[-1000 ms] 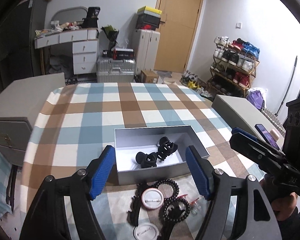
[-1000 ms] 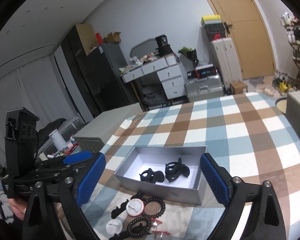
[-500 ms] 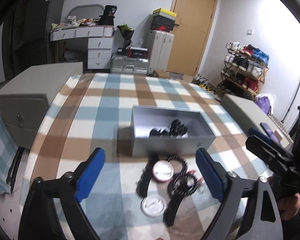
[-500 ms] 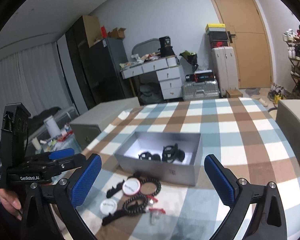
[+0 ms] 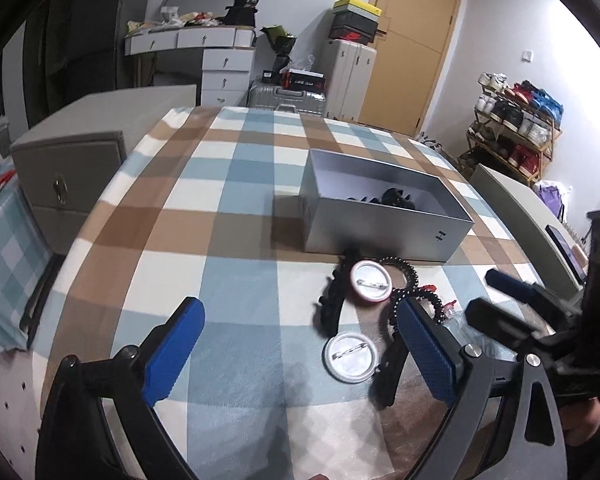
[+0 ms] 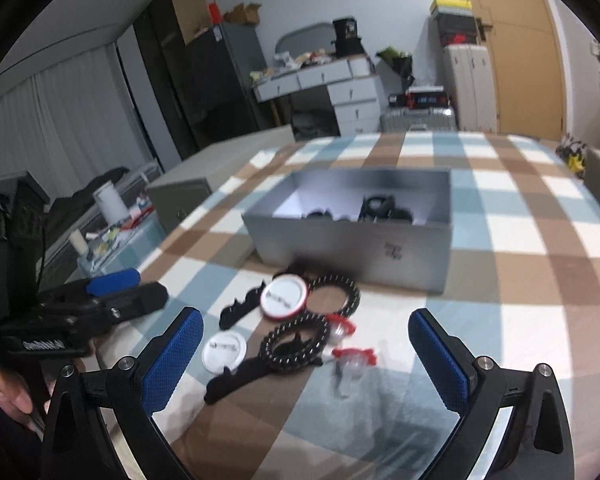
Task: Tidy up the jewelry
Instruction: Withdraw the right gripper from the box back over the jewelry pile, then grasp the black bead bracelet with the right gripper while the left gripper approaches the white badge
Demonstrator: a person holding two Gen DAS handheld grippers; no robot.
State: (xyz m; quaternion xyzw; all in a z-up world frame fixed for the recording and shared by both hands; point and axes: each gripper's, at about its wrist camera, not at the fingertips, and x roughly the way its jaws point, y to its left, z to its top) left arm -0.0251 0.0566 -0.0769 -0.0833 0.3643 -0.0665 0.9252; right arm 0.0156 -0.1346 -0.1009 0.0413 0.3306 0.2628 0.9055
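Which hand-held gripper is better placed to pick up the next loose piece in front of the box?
Right, probably. The right hand-held gripper is open with the beaded rings between its fingers; the left hand-held gripper frames mostly bare cloth, with the pieces off to one side.

Ahead of both sets of wide-spread jaws, a box [image 6: 352, 248] sits on the table [image 5: 228, 248] with hair clips [image 6: 380, 208] inside it. Just before the box, nearer the jaws, lie a badge [image 6: 283, 295] touching a beaded ring [image 6: 350, 294], a second beaded ring [image 6: 296, 344] and a second badge [image 6: 224, 351] (all loose on the cloth). In the right wrist view this cluster lies between the jaws and slightly left; in the left wrist view it lies by the right-hand jaw.
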